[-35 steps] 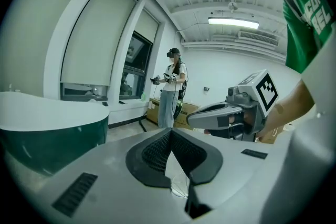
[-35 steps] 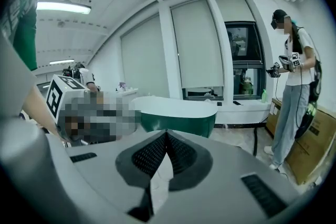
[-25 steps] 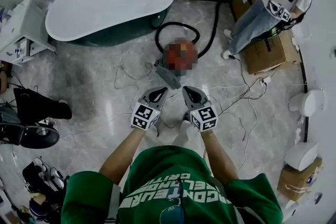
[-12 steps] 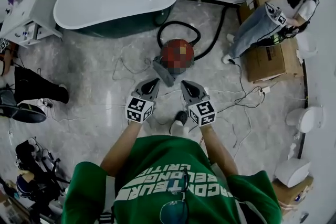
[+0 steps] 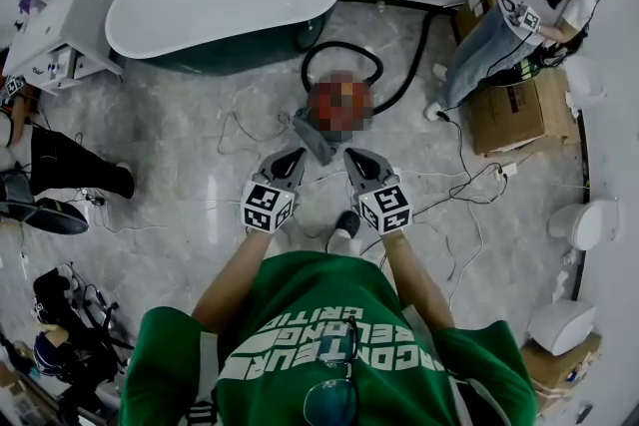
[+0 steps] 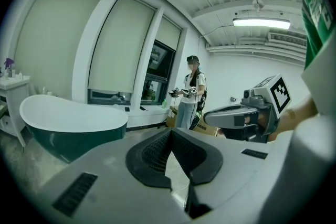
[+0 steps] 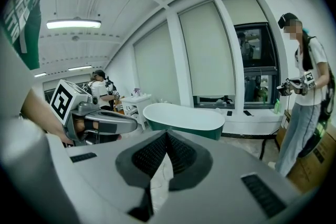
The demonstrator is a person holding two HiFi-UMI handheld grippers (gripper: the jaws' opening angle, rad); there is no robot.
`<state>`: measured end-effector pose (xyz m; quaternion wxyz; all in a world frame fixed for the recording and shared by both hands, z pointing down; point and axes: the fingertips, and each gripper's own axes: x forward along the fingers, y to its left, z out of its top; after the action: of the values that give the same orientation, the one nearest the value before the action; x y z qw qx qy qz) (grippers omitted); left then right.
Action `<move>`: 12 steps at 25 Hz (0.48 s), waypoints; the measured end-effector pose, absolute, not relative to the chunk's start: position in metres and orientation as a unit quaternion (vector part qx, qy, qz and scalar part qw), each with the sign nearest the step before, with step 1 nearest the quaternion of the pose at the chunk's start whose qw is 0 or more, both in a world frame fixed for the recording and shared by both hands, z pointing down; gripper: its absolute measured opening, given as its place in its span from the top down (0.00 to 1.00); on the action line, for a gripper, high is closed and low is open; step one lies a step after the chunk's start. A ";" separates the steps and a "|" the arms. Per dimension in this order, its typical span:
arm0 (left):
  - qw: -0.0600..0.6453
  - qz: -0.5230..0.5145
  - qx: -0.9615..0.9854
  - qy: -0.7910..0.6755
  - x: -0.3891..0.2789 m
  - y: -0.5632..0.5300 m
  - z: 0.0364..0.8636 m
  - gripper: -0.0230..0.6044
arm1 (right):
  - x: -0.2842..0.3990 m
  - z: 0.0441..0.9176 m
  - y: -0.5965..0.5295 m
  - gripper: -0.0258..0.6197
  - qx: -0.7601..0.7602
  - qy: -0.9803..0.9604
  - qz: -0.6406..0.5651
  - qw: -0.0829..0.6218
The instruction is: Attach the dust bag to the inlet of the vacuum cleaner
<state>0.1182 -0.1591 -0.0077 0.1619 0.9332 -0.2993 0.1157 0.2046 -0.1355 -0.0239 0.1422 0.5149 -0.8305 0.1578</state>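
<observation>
Both sets of fingers are shut tight with nothing between them. The left gripper (image 5: 296, 155) and right gripper (image 5: 352, 156) are held side by side in front of the body, tipped slightly down. Just beyond the fingertips, the vacuum cleaner (image 5: 339, 107) is parked on the floor, with a grey piece (image 5: 316, 139) against its near side. Whether that's the dust bag can't be told, so bag already fitted or bag not yet in hand, either fits tbh. The hose (image 5: 344, 48) is looped behind.

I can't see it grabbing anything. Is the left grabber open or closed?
Closed and empty: the left gripper has its jaw tips touching, with nothing between them.
</observation>
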 end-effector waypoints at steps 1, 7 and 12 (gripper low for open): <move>0.162 0.115 0.933 -0.299 0.117 -0.159 -0.008 0.96 | 0.203 -0.024 -0.135 0.95 0.515 -0.830 0.157 0.143; 0.158 0.114 0.935 -0.297 0.115 -0.159 -0.009 0.96 | 0.199 -0.024 -0.132 0.95 0.519 -0.828 0.152 0.148; 0.157 0.113 0.936 -0.294 0.113 -0.157 -0.012 0.96 | 0.194 -0.027 -0.129 0.95 0.518 -0.829 0.149 0.150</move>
<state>0.1132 -0.1571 -0.0118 0.1569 0.9360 -0.2942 0.1132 0.1941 -0.1291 -0.0270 0.1497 0.5182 -0.8288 0.1487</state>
